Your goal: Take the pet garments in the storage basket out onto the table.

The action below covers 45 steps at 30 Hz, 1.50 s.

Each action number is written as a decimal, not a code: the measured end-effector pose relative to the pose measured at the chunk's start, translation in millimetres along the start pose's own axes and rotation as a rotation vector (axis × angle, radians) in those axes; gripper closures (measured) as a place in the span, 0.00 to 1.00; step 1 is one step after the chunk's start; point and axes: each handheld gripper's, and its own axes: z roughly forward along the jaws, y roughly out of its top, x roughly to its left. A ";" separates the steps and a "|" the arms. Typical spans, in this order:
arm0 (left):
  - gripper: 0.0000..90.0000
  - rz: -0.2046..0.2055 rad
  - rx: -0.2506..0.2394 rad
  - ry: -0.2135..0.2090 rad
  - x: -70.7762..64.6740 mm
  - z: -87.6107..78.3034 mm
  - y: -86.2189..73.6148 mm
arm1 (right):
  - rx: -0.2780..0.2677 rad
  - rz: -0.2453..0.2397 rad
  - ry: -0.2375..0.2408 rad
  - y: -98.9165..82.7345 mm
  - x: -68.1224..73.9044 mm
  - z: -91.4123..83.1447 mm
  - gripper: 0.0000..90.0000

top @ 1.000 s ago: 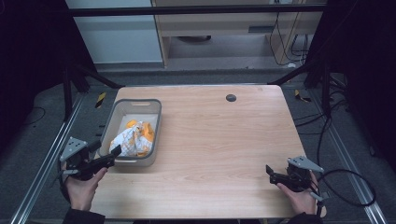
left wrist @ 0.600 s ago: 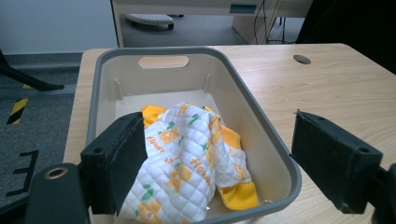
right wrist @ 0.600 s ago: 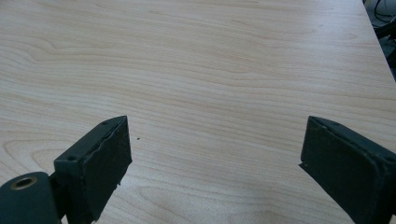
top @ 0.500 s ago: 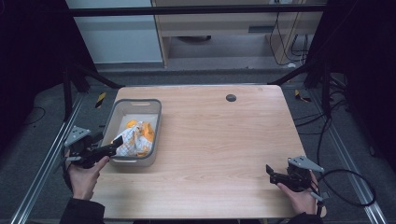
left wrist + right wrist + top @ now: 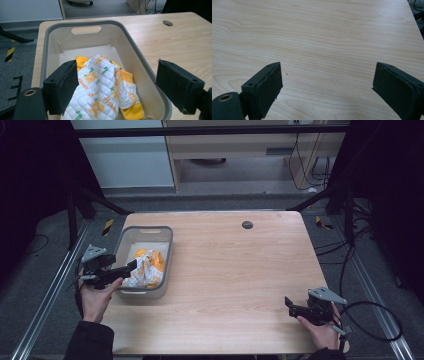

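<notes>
1. High view: the left gripper (image 5: 131, 266) is seen held over the near left rim of a grey plastic basket (image 5: 169, 251), which stands on the left part of a light wooden table (image 5: 235, 285).
2. A crumpled quilted cloth (image 5: 145, 270), white with orange flowers and an orange underside, is seen lying in the near half of the basket.
3. Left gripper view: the jaws are spread wide apart; the cloth (image 5: 100, 92) is framed between them, with one jaw down inside the basket (image 5: 140, 62) against the cloth's edge and the other outside the basket wall, over the table.
4. Whether the inner pad actually presses on the cloth cannot be told.
5. A handle slot is seen in the far wall of the basket, and a small dark round hole (image 5: 247, 224) in the table top farther off.
6. The right gripper (image 5: 290, 306) is held low near the front right corner of the table, well apart from the basket.
7. Right gripper view: its jaws are wide apart above bare wood (image 5: 324, 45), with nothing between them.
</notes>
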 end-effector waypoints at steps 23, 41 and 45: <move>0.20 0.038 0.125 0.025 -1.0 33.7 20.0 | 0.004 0.006 0.007 0.5 -0.7 0.9 0.10; 0.22 0.074 0.267 0.031 -1.9 62.3 17.2 | 0.009 0.014 0.014 0.6 -0.9 0.8 0.10; 0.22 0.082 0.304 0.036 -2.2 68.1 14.7 | 0.011 0.013 0.015 0.6 -1.1 1.1 0.10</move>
